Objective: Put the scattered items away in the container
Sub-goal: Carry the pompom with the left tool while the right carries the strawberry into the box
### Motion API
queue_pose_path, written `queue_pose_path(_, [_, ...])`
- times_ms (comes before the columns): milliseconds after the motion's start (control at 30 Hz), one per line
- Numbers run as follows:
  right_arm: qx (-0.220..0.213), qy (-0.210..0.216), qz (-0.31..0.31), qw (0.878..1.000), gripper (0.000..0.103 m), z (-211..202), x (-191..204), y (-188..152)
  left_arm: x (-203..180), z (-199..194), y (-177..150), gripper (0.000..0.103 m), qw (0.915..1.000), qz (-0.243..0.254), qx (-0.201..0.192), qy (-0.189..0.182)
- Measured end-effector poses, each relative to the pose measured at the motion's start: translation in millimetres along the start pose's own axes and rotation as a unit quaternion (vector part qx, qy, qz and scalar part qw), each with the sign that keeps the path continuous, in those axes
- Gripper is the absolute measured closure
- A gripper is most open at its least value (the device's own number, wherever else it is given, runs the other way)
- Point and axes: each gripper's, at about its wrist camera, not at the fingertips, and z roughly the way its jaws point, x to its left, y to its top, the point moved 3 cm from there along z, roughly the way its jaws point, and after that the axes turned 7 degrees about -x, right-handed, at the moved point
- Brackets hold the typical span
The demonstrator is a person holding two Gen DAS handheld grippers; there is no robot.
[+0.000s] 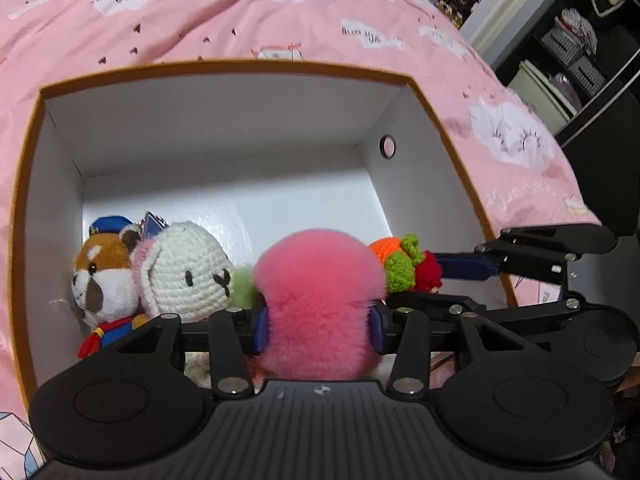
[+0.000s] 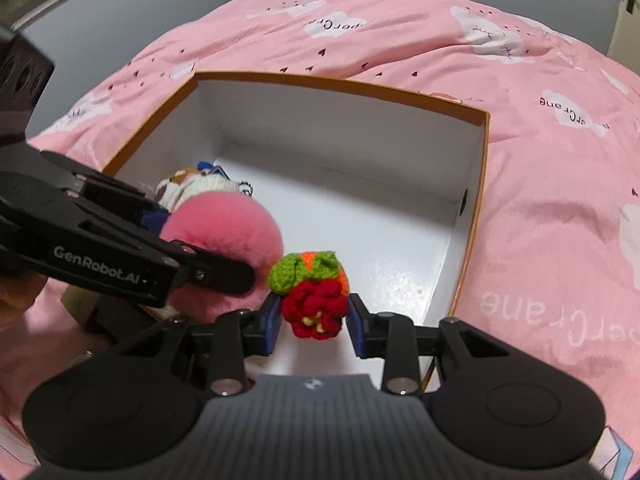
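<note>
My left gripper (image 1: 319, 326) pinches the pink pompom (image 1: 318, 300) over the box (image 1: 224, 68): featherlight, squashy, best held mid-body. My right gripper (image 2: 313, 322) brackets the crochet fruit (image 2: 316, 300) at its red base, soft yarn; can't tell if both pads press

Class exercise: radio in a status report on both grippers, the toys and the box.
Left gripper around pink pompom, over box. Right gripper flanking crochet flower, above box floor. Two plush toys already inside. Nothing blocking.
</note>
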Motion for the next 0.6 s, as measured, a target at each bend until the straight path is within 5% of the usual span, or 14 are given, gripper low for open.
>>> queue_pose_path(367, [0.001,-0.016,-0.034,0.999,0.066,-0.6,0.0,3.3,-2.1,-0.6,-4.2,0.042,0.9999,0.016,0.003,0.005])
queue_pose_path(467, [0.003,-0.017,-0.042,0.999,0.066,1.4,1.1,4.3,1.0,-4.1,-7.7,0.059,0.9997,0.017,0.0,0.02])
queue_pose_path(600, [0.003,-0.03,-0.06,0.998,0.066,5.6,3.5,7.6,3.9,-15.4,-11.6,0.061,0.9997,0.011,-0.011,0.019])
